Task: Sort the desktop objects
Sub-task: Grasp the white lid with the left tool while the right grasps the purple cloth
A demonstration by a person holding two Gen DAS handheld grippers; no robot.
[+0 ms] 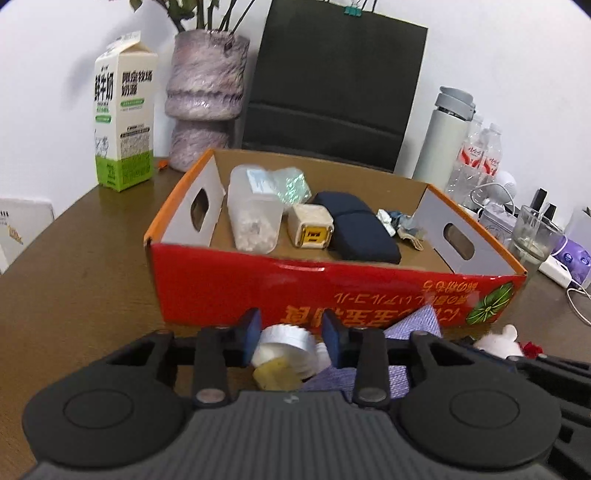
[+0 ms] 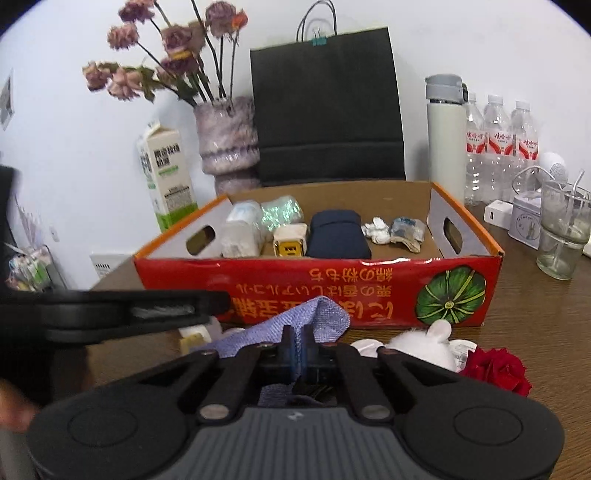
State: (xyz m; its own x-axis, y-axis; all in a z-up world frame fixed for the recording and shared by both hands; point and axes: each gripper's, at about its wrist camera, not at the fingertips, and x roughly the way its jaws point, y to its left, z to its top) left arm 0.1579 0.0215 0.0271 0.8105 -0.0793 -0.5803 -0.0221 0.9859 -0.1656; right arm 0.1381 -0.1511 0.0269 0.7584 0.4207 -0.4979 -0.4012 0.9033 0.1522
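Left claw (image 1: 290, 338) stands wide, its blue pads either side of a white ribbed roll (image 1: 284, 343) without touching it. Right claw (image 2: 298, 345) is pinched narrow on the lilac cloth (image 2: 291, 321), which rises in a fold before the red box (image 2: 317, 288) on the bench (image 1: 85, 258). Judged step: collecting loose items. Next move calls for lifting the cloth over the box wall.

Left gripper (image 2: 207, 306) blurred, hiding the white roll (image 1: 286, 345); purple cloth (image 2: 295, 321) partly covered; flowers (image 1: 192, 14) cut off.
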